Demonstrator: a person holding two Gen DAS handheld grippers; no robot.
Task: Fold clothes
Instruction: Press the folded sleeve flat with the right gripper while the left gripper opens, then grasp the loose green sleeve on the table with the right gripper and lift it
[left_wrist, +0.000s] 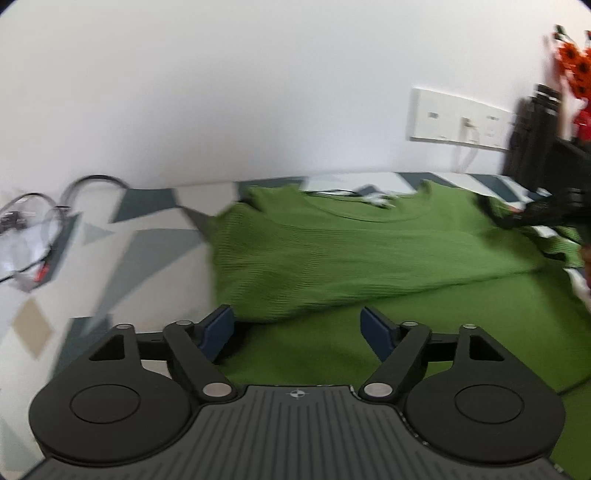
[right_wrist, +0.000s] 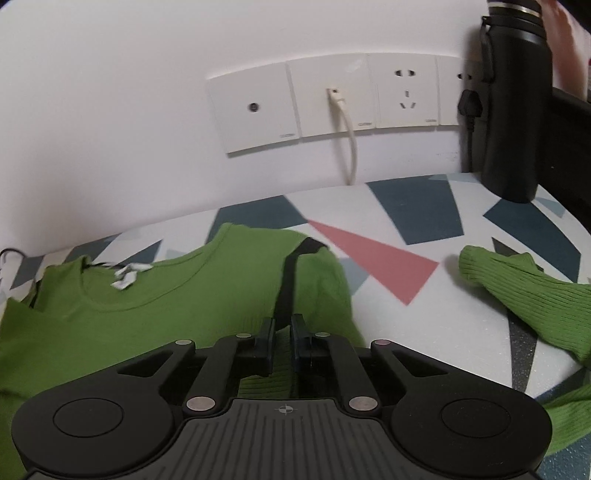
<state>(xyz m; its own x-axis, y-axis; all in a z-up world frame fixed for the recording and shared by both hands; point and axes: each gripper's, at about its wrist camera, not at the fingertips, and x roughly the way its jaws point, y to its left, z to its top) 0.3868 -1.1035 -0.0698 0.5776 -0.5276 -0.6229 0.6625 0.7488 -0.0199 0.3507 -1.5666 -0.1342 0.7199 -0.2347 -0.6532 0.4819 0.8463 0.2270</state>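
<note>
Green ribbed sweater (right_wrist: 166, 306), our largest item, lies spread on the patterned desk (right_wrist: 417, 206), neckline at 12 o'clock, one sleeve (right_wrist: 517, 291) thrown out at 3 o'clock. Right gripper (right_wrist: 283, 334): jaws nearly pressed together over the shoulder; whether they pinch cloth we cannot tell. Left gripper (left_wrist: 297, 328): jaws spread above a fold line. We judge both edges want a firm, even grip. Motion blurs the left view; the hem is cut off.
</note>
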